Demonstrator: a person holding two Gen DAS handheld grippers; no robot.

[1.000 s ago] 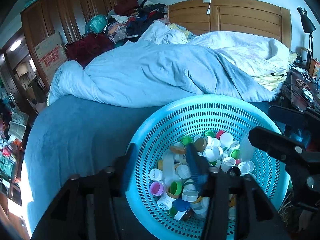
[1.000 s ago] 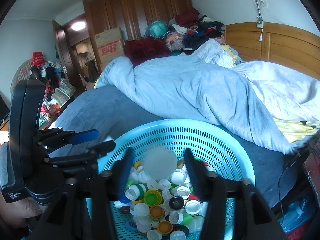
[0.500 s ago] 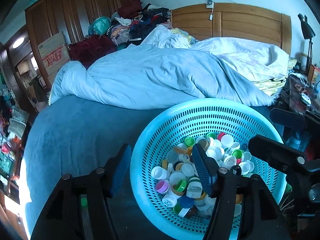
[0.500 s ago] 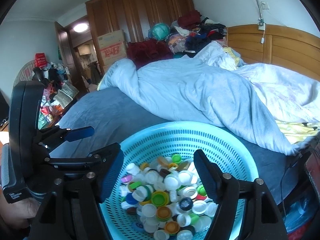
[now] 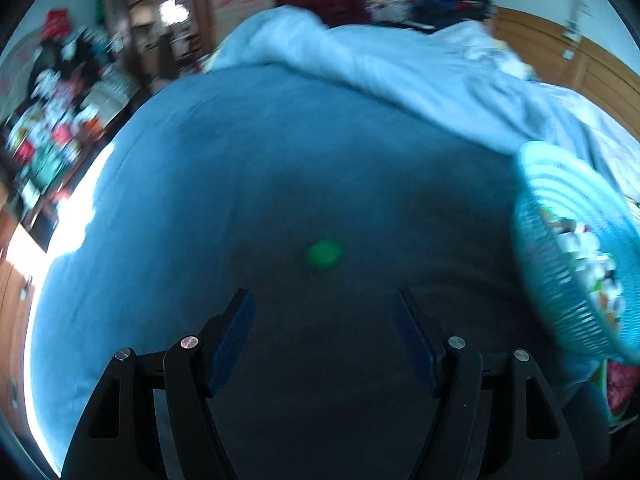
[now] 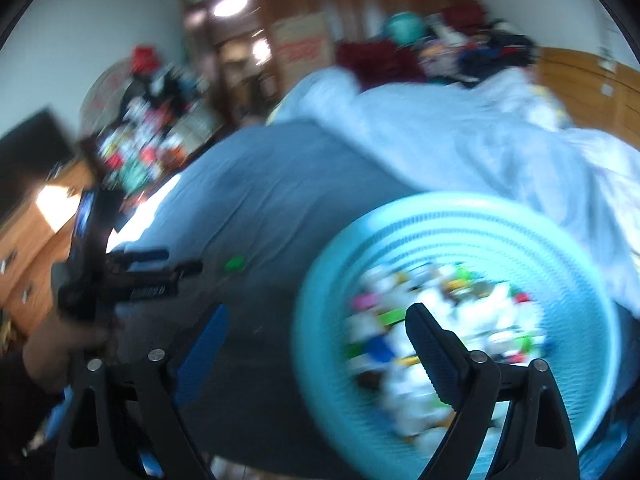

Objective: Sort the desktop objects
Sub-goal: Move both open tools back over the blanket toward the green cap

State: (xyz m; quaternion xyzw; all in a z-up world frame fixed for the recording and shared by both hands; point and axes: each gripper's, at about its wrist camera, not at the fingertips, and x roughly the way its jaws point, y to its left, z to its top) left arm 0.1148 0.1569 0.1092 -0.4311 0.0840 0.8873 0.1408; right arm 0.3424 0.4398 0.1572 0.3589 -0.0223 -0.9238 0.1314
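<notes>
The bed point(image 5: 280, 168), spread with a dark blue sheet, fills most of both views. A pale blue duvet point(image 5: 400, 72) lies bunched across its far side, from 12 to 2 o'clock in the left wrist view.

The turquoise perforated basket point(image 6: 460, 216) sits on the sheet at 4 o'clock in the right wrist view and at 3 o'clock in the left one. It holds a heap of mixed bottle caps point(image 6: 440, 320), white, green, pink and blue, all smeared by blur.

The left gripper point(image 5: 323, 300) hangs over bare sheet with its blue-padded fingers spread wide and nothing between them. The right gripper point(image 6: 316, 316) is likewise spread wide and empty; its right finger stands in front of the basket and its left finger is over the sheet beside the rim.

A single green cap point(image 5: 325, 253) lies alone on the sheet, straight ahead of the left gripper at 12 o'clock, near its fingertips but not between them, and well apart from the basket. In the right wrist view the same cap sits at 10 o'clock, just beyond the left gripper's tips.

A cardboard box point(image 6: 304, 42) at 12 o'clock carries red print, too blurred to read.
</notes>
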